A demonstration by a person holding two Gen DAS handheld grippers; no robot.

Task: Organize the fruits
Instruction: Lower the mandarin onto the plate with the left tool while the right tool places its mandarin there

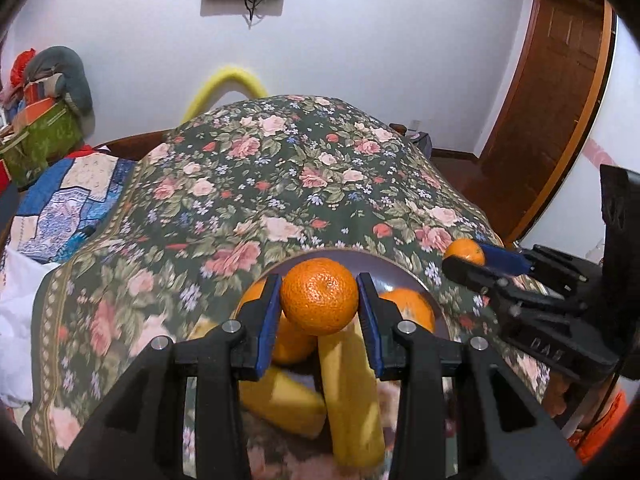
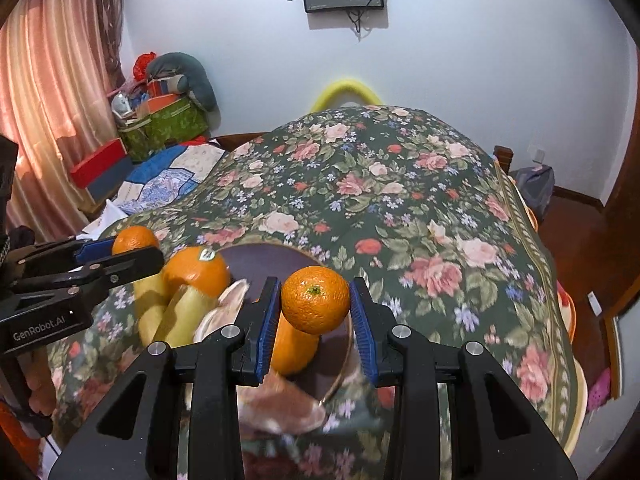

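1. Left wrist view: my left gripper (image 1: pixel 319 300) is clamped on a mandarin (image 1: pixel 319 295), its blue pads pressing the fruit's two sides. The fruit hangs above a dark plate (image 1: pixel 376 264) on a floral tablecloth (image 1: pixel 280 184).
2. Below it on the plate lie bananas (image 1: pixel 352 392) and two oranges (image 1: pixel 412 308). At the right edge I see my right gripper (image 1: pixel 466 261) closed on a second mandarin (image 1: pixel 464 251).
3. Right wrist view: my right gripper (image 2: pixel 315 300) grips its mandarin (image 2: pixel 315 299) the same way, pads on both sides, above the plate's near rim (image 2: pixel 344 368).
4. To the left, a stickered orange (image 2: pixel 196 272) and the bananas (image 2: pixel 160 308) crowd the plate, with something pale and blurred that I cannot identify. My left gripper (image 2: pixel 138 245) shows there holding its mandarin (image 2: pixel 134 240).
5. Judgement: both fruits look mid-carry. To place them well, I would lower each one onto a bare, steady spot, keep the two grippers apart, and release only once the fruit rests, since round mandarins roll.
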